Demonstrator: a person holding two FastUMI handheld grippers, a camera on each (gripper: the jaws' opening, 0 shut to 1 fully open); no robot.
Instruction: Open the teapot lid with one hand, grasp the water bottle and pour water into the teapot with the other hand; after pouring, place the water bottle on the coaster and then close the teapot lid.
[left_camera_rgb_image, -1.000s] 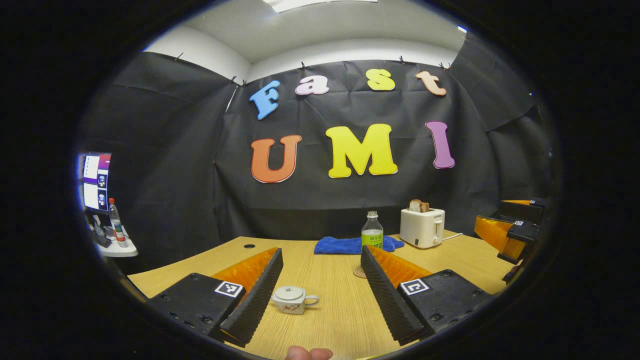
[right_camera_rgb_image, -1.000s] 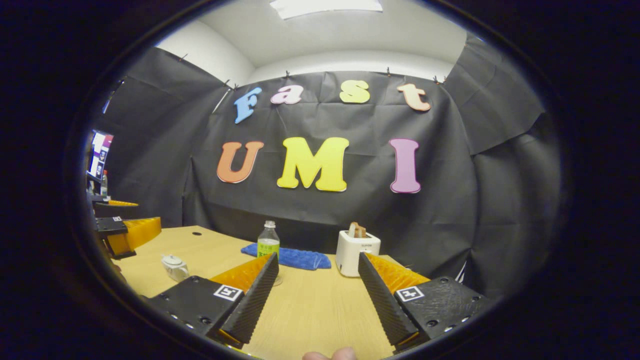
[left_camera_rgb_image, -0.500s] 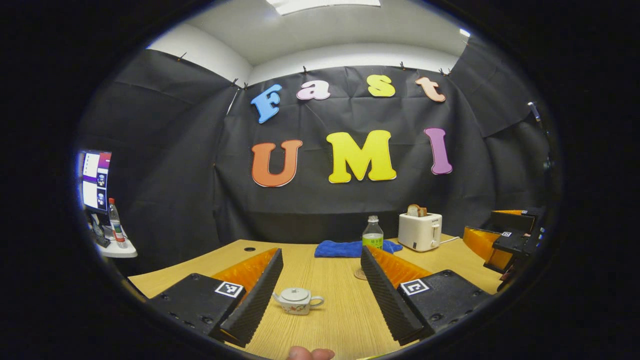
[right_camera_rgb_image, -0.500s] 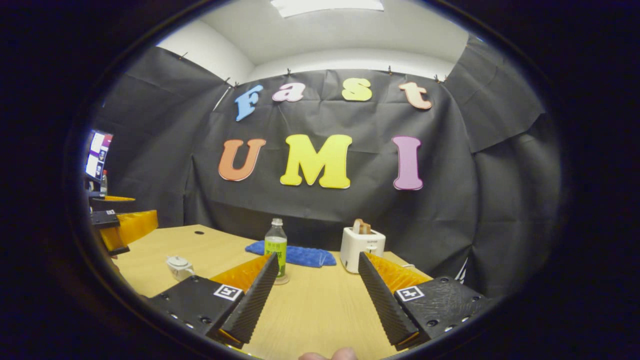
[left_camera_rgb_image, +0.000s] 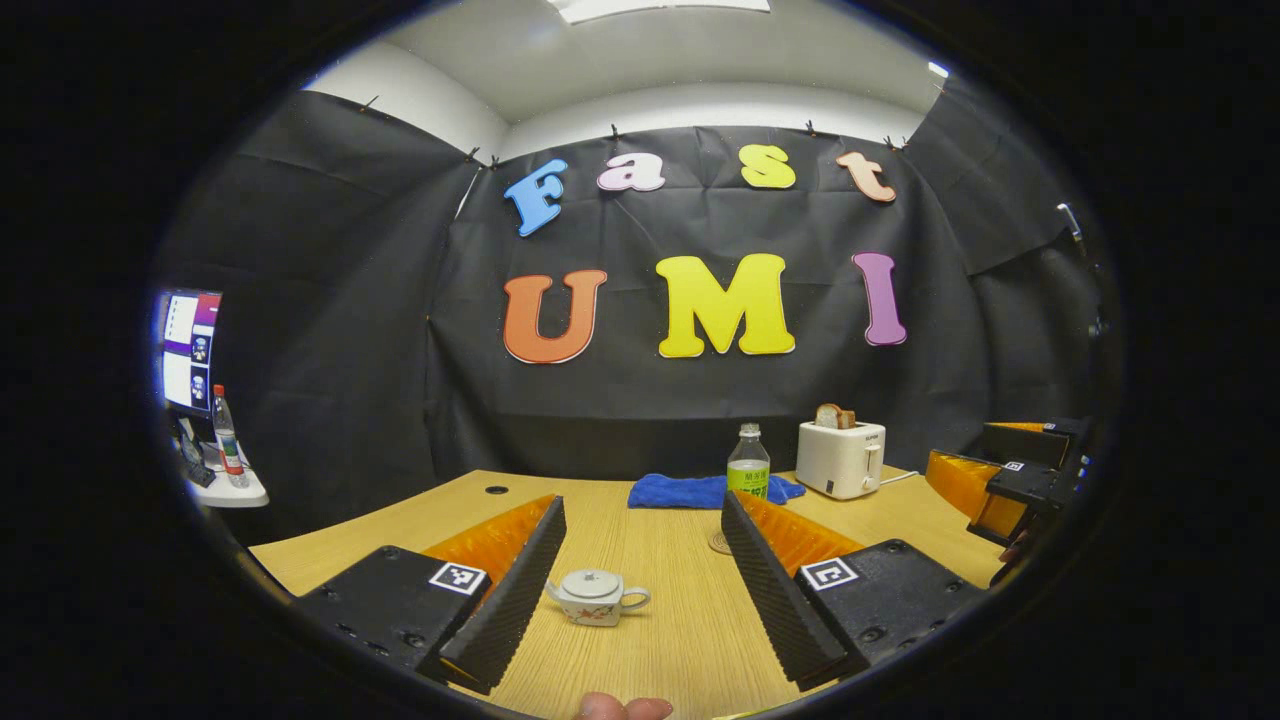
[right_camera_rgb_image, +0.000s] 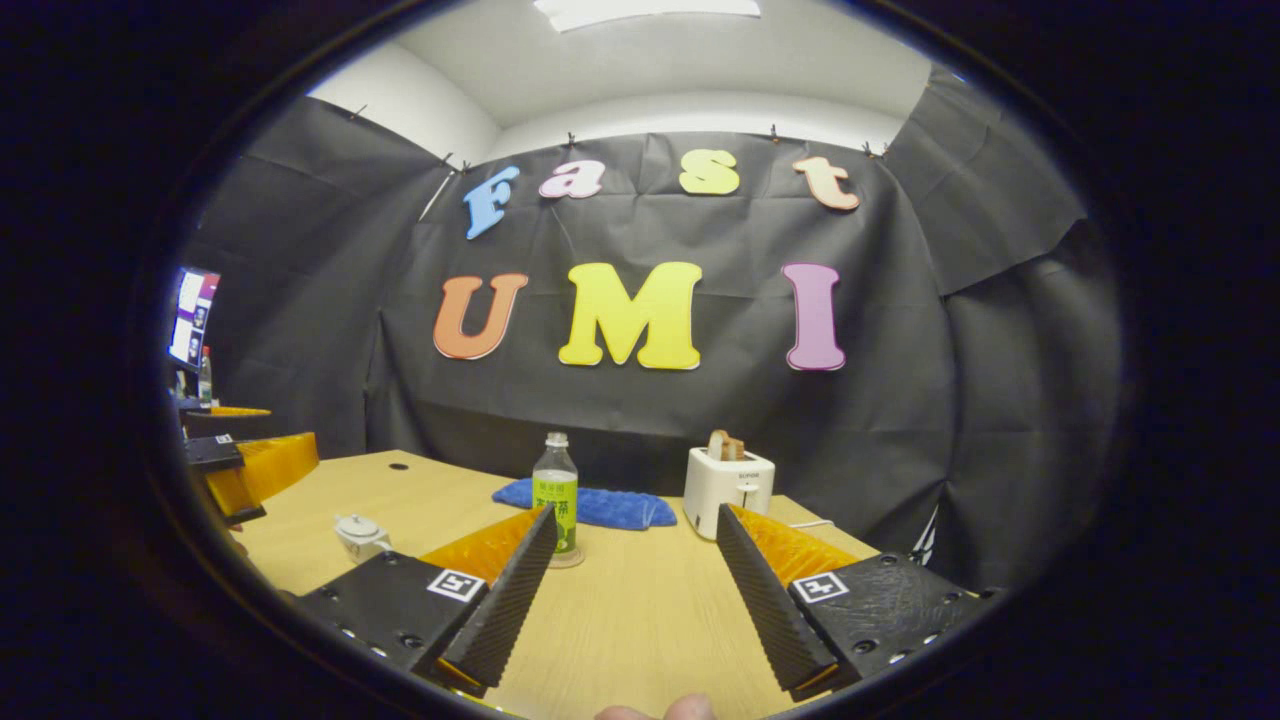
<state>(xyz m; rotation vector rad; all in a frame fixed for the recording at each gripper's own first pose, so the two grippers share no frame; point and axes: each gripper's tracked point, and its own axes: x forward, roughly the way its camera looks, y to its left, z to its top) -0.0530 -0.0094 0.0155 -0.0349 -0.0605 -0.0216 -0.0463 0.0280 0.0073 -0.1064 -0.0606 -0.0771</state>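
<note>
Hiding part of the water bottle (right_camera_rgb_image: 555, 490), each hand-held gripper gapes empty.

A teapot (left_camera_rgb_image: 597, 597) sat on the table (left_camera_rgb_image: 640, 530) near its front edge. Behind it and to the right, a water bottle (left_camera_rgb_image: 747, 469) stood on a coaster (right_camera_rgb_image: 565, 559). A cloth (left_camera_rgb_image: 690, 490) lay behind the bottle, with a toaster (left_camera_rgb_image: 840, 458) to its right.
</note>
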